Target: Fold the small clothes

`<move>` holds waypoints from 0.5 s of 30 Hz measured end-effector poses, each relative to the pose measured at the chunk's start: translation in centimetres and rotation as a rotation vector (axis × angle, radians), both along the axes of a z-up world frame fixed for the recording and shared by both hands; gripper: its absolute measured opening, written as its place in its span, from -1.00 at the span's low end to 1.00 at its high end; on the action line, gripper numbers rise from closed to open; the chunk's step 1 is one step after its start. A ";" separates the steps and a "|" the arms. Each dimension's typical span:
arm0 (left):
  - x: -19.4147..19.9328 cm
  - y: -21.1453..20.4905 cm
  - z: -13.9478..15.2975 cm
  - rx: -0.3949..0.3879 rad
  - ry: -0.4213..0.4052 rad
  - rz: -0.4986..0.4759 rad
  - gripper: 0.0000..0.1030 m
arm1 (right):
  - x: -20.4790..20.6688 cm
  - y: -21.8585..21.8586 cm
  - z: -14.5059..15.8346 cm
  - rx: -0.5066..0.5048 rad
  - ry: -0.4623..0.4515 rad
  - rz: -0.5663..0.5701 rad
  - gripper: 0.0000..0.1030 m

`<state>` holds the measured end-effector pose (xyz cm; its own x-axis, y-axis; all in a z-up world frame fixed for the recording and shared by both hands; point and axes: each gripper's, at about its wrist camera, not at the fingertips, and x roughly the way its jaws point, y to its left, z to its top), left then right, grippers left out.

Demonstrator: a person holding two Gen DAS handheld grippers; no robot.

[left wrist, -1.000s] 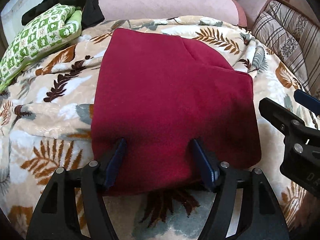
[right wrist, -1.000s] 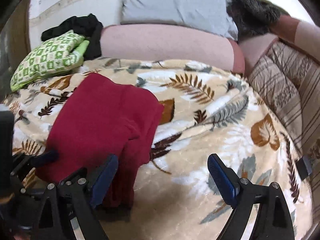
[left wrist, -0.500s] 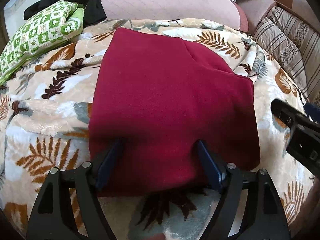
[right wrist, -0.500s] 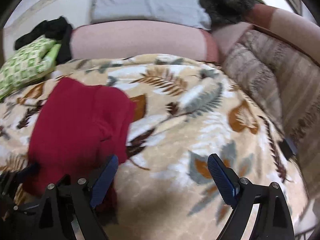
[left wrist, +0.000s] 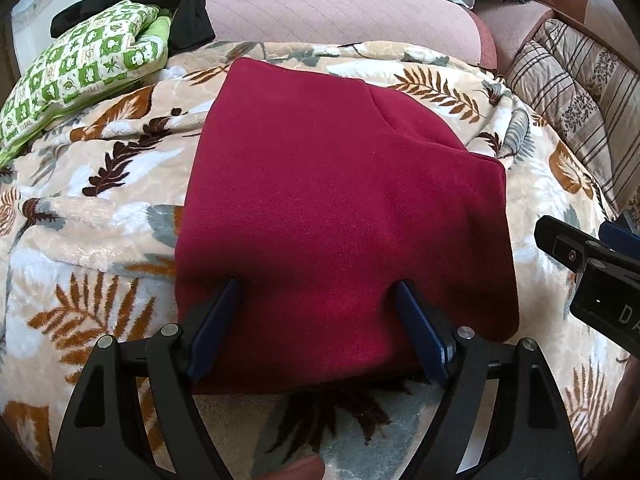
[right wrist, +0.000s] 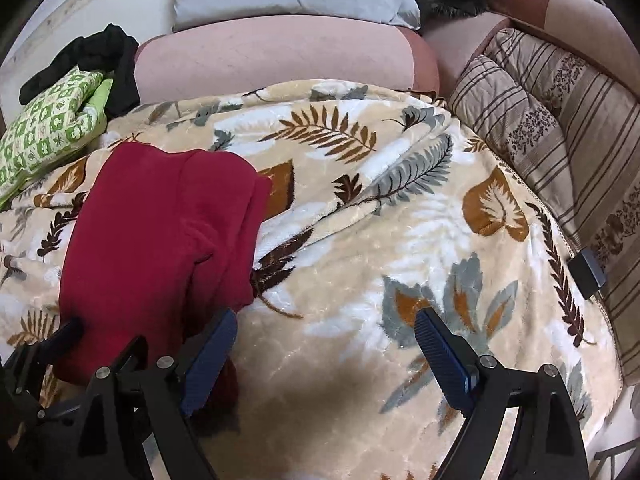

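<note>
Left wrist view: spread left tongs (left wrist: 316,324) straddle the folded dark-red fleece garment (left wrist: 344,208); right tongs (right wrist: 324,354), also spread, could snag and unfold it.

The left wrist view looked down close over the red garment (left wrist: 344,208), facing the pink backrest (left wrist: 340,12). The right wrist view stood right of the garment (right wrist: 160,240), facing the same backrest (right wrist: 272,60). Both shared the leaf-print blanket (right wrist: 400,240).
</note>
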<state>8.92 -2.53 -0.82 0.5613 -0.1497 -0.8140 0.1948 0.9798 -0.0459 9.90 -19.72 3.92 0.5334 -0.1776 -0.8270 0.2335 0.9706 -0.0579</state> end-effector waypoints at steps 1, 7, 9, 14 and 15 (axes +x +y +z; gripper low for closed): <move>0.0 0.0 0.0 -0.001 0.000 0.000 0.59 | 0.1 -0.1 0.0 -0.001 0.000 -0.001 0.73; 0.0 0.0 0.0 -0.001 -0.001 0.001 0.59 | 0.2 -0.1 -0.1 -0.010 0.004 -0.002 0.73; -0.1 -0.1 0.0 0.001 -0.001 0.001 0.59 | 0.1 0.0 0.0 -0.012 0.003 -0.004 0.73; 0.0 0.0 0.0 0.000 -0.001 0.001 0.59 | 0.2 -0.1 0.0 -0.015 0.004 -0.005 0.73; 0.0 0.0 0.0 0.000 -0.001 0.001 0.59 | 0.2 -0.1 0.0 -0.016 0.004 -0.005 0.73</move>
<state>8.92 -2.54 -0.82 0.5622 -0.1490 -0.8135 0.1940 0.9799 -0.0455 10.10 -19.78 3.87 0.5294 -0.1930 -0.8261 0.2377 0.9685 -0.0739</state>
